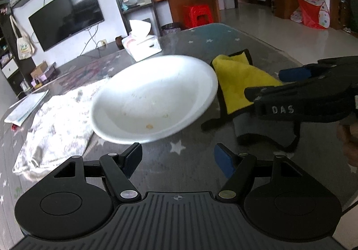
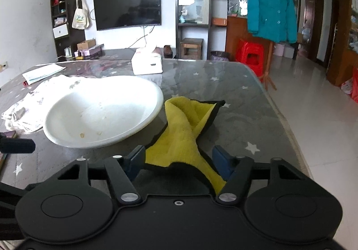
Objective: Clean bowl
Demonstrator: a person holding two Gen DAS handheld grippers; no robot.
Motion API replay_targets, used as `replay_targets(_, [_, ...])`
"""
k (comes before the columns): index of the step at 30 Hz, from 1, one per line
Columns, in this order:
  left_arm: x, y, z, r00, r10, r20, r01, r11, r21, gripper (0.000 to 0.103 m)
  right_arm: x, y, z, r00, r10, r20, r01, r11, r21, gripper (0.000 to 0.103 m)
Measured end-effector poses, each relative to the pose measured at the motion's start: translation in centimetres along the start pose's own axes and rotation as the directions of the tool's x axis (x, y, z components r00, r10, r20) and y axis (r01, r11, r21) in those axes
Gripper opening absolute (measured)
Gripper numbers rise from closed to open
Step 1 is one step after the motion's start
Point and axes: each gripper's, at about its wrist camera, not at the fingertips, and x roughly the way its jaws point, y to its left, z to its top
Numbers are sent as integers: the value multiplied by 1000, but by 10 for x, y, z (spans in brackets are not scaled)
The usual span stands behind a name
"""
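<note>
1. Bowl [image 2: 103, 111], white and shallow, is seen resting on the star-patterned table [image 2: 246, 97], with small food specks left in its basin.
2. The yellow cloth [image 2: 185, 135] is found just beside the bowl, one end lying between the fingers of the right gripper [image 2: 179, 160]; these stand apart, not visibly pressing it.
3. A full fold should be clamped, not only the black hem, so that the cloth is not dropped.
4. The left gripper [image 1: 177, 158] is held near the bowl's rim, fingers apart and empty.
5. The rim should be steadied before wiping is begun, since the bowl will probably slide on the glossy top.
</note>
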Motion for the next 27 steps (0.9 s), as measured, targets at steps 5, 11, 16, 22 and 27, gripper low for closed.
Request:
replay_targets(5, [9,-2,7,1000,-7,7,7,1000,28,72,10,-2,1,1000,18,-26,-18,1000,0,62])
replay_targets(11, [21,-6,16,1000,-27,9,26,997,76,72,26,-5,3,997,37,-67,-38,999,-13,46])
replay_targets(16, [34,-11,26,999,-49,16,47,992,119,68,35,-7,1,994,59,-95,-61,998,-20,32])
replay_targets(22, [46,-15,32,997,-71,6,69,988,141,58,30,-5,0,994,64,-92,-70,995,-69,22])
replay_targets(27, [58,-17,33,996,-83,-11,84,985,152,50,21,-12,-5,996,38,-83,-43,997,-64,21])
